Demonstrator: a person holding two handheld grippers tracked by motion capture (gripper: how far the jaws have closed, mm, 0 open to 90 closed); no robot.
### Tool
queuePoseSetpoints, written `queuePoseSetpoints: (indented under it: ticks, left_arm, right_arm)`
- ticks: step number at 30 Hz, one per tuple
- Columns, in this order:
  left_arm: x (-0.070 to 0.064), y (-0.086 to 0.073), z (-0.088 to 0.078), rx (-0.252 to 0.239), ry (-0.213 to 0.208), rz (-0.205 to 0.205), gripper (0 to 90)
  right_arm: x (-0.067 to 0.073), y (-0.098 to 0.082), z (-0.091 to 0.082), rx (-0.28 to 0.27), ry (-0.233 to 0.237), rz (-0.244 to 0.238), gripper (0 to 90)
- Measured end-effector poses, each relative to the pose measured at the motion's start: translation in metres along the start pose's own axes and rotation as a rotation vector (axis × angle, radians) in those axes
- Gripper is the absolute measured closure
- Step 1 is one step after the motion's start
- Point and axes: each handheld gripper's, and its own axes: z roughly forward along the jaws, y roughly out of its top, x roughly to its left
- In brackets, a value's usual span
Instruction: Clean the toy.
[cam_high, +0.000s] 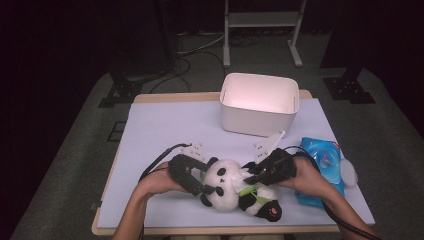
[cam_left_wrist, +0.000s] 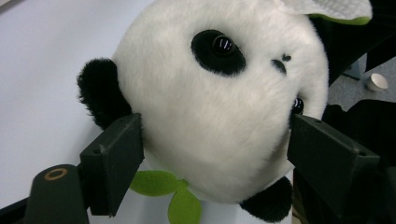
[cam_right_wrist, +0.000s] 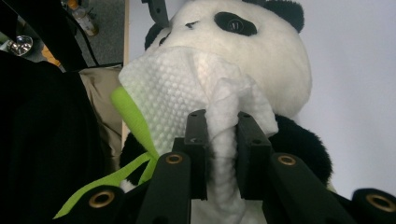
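Observation:
A black and white panda plush (cam_high: 235, 190) lies on its back near the table's front edge, with green leaves at its neck. My left gripper (cam_high: 207, 176) reaches in from the left and straddles the panda's head (cam_left_wrist: 219, 116). Its two jaws rest against the fur on either side. My right gripper (cam_high: 248, 177) comes from the right and is shut on a bunched white wipe (cam_right_wrist: 177, 79). The wipe lies over the panda's lower face and chest, just below its eye and nose. In the right gripper view the pads (cam_right_wrist: 198, 135) pinch a twisted strand of the wipe.
A white open bin (cam_high: 257, 77) stands at the back middle of the pale table mat (cam_high: 165, 130). A blue pack of wipes (cam_high: 322, 165) lies at the right, under my right forearm, with a white round object (cam_high: 349, 173) beside it.

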Motion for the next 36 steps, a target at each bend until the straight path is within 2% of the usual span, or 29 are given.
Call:
queuePoseSetpoints:
  ticks: [1,4,6,8,10,11,12,13,15,18,19,25,29,30,31,32,33,35,36]
  left_arm:
    - [0.003,-0.003,0.000,-0.025,-0.023,0.011,16.3]
    - [0.005,-0.004,0.000,-0.047,-0.041,0.000,15.8]
    - [0.007,-0.005,-0.002,-0.058,-0.048,-0.014,15.8]
    - [0.010,-0.005,-0.003,-0.064,-0.050,-0.028,9.4]
    - [0.012,-0.006,-0.002,-0.065,-0.044,-0.041,9.4]
    - [0.014,-0.006,0.000,-0.071,-0.076,-0.055,9.3]
    - [0.014,-0.006,0.000,-0.071,-0.076,-0.055,8.5]
    - [0.015,-0.006,0.004,-0.075,-0.103,-0.064,8.3]
    - [0.015,-0.006,0.006,-0.079,-0.117,-0.073,8.3]
    - [0.015,-0.002,0.010,-0.063,-0.135,-0.081,4.2]
    - [0.014,0.002,0.011,-0.061,-0.150,-0.079,4.2]
    - [0.013,0.012,0.018,-0.040,-0.175,-0.068,2.6]
    - [0.014,0.014,0.020,-0.029,-0.174,-0.066,3.8]
    - [0.015,0.014,0.020,-0.027,-0.167,-0.062,6.5]
    - [0.015,0.014,0.019,-0.034,-0.163,-0.063,14.4]
    - [0.015,0.014,0.018,-0.048,-0.148,-0.058,14.4]
    - [0.016,0.014,0.016,-0.073,-0.134,-0.043,22.3]
    - [0.016,0.013,0.014,-0.102,-0.123,-0.040,23.9]
    - [0.016,0.014,0.013,-0.105,-0.111,-0.024,25.1]
  right_arm:
    - [0.001,-0.001,-0.001,-0.001,-0.004,-0.002,76.3]
    - [0.002,-0.002,-0.001,-0.002,-0.006,-0.006,76.4]
    - [0.003,-0.003,-0.002,-0.004,-0.011,-0.008,76.3]
    - [0.003,-0.004,-0.003,-0.008,-0.014,-0.014,76.3]
    - [0.005,-0.007,-0.004,-0.015,-0.011,-0.011,76.3]
    - [0.006,-0.009,-0.006,-0.020,-0.007,-0.010,76.4]
    - [0.006,-0.009,-0.006,-0.020,-0.007,-0.010,76.4]
    - [0.008,-0.012,-0.008,-0.021,-0.010,-0.013,76.4]
    - [0.009,-0.012,-0.009,-0.022,-0.013,-0.016,76.4]
    - [0.012,-0.016,-0.011,-0.025,-0.015,-0.024,76.4]
    - [0.013,-0.017,-0.012,-0.027,-0.015,-0.021,76.4]
    - [0.016,-0.020,-0.013,-0.037,-0.020,-0.036,76.3]
    - [0.017,-0.020,-0.013,-0.036,-0.022,-0.030,76.3]
    - [0.017,-0.020,-0.013,-0.034,-0.022,-0.030,76.2]
    - [0.015,-0.018,-0.012,-0.030,-0.027,-0.029,76.1]
    - [0.015,-0.018,-0.012,-0.030,-0.027,-0.029,76.1]
    - [0.014,-0.016,-0.012,-0.029,-0.049,-0.036,76.1]
    - [0.013,-0.015,-0.013,-0.029,-0.050,-0.030,76.2]
    - [0.011,-0.015,-0.014,-0.033,-0.048,-0.024,76.3]
